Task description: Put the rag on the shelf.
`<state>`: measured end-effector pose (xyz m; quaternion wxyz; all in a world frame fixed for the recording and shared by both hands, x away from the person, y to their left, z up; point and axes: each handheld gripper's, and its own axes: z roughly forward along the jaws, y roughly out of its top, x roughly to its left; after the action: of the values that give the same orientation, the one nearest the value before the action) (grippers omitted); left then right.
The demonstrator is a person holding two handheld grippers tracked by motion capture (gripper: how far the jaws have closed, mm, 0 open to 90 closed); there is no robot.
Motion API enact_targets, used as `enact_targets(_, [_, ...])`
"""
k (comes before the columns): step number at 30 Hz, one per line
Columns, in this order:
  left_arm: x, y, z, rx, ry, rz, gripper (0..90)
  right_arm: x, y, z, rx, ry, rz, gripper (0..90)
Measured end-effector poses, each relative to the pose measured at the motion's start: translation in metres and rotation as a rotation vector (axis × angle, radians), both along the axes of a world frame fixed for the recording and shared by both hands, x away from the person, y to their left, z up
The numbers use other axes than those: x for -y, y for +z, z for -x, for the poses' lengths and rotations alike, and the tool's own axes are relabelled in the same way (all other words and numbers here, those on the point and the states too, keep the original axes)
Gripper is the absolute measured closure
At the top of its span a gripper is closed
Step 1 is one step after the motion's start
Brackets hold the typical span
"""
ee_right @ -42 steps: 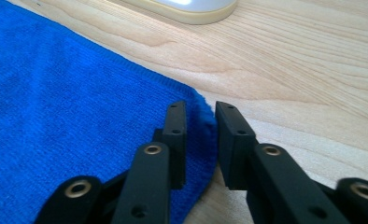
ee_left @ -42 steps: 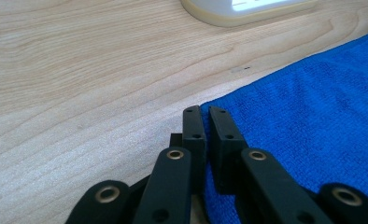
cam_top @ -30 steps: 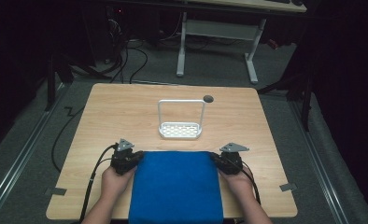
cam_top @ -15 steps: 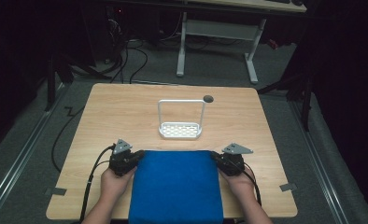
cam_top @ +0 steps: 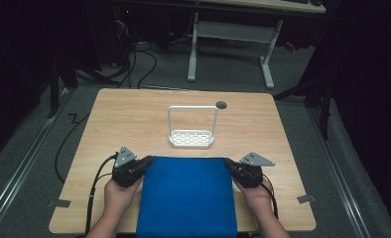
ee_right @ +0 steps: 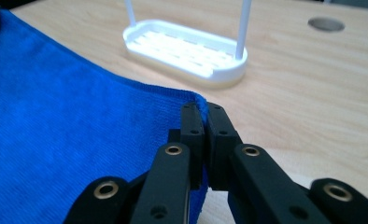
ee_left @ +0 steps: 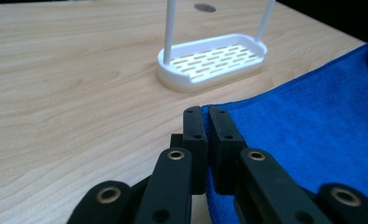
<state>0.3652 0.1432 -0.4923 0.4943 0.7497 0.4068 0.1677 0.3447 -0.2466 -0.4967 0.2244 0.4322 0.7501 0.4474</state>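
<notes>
A blue cloth is stretched flat between my two grippers over the near part of the wooden table. My left gripper is shut on the cloth's far left corner, its jaws pinching the hem. My right gripper is shut on the far right corner in the same way. Both corners sit lifted a little off the table. Beyond the cloth stands a white slotted rack with a tall wire hoop handle, seen close in the left gripper view and the right gripper view.
A round grommet hole lies in the table's far right part. Cables trail from both grippers over the near edge. A white desk frame and dark cables stand on the floor behind the table.
Both grippers have risen slightly with the cloth's far corners and moved toward the rack, so the cloth's far edge sits a bit higher and farther from me.
</notes>
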Motion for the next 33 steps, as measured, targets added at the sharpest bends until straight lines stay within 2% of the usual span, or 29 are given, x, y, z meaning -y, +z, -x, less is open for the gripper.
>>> enact_targets(4, [0.002,0.009,-0.004,0.017,-0.003,0.004,86.9,0.0,0.011,0.004,0.048,-0.01,-0.003,88.1])
enact_targets(5, [0.002,0.009,-0.004,0.017,-0.003,0.004,86.9,0.0,0.011,0.004,0.048,-0.01,-0.003,88.1])
enact_targets(6, [0.004,0.013,-0.008,0.028,-0.006,-0.011,86.9,-0.002,0.018,0.003,0.079,-0.012,0.005,88.1])
enact_targets(7, [0.004,0.013,-0.008,0.028,-0.006,-0.011,87.0,-0.002,0.02,0.003,0.086,-0.013,0.006,88.1])
enact_targets(8, [0.003,0.014,-0.012,0.027,-0.001,0.007,87.0,-0.002,0.024,0.001,0.095,-0.017,0.001,88.2])
enact_targets(11, [0.003,0.017,-0.021,0.019,0.002,0.008,87.0,-0.003,0.03,-0.005,0.102,-0.024,0.0,88.2])
enact_targets(15, [0.002,0.026,-0.026,0.038,0.009,0.029,87.2,-0.003,0.039,-0.011,0.12,-0.025,-0.006,88.2])
enact_targets(16, [0.002,0.032,-0.029,0.048,0.013,0.041,87.2,-0.004,0.044,-0.014,0.135,-0.027,-0.01,88.2])
enact_targets(21, [0.001,0.045,-0.032,0.07,0.025,0.057,87.3,-0.005,0.055,-0.018,0.166,-0.03,-0.016,88.2])
enact_targets(22, [-0.001,0.048,-0.032,0.074,0.03,0.066,87.3,-0.004,0.061,-0.019,0.183,-0.04,-0.024,88.2])
enact_targets(29, [-0.005,0.068,-0.032,0.101,0.045,0.084,87.3,0.001,0.078,-0.02,0.215,-0.054,-0.062,88.3])
enact_targets(32, [-0.006,0.082,-0.031,0.132,0.045,0.096,87.3,0.003,0.089,-0.019,0.243,-0.057,-0.076,88.3])
enact_targets(33, [-0.006,0.082,-0.031,0.132,0.045,0.096,87.4,0.003,0.089,-0.019,0.243,-0.057,-0.076,88.3])
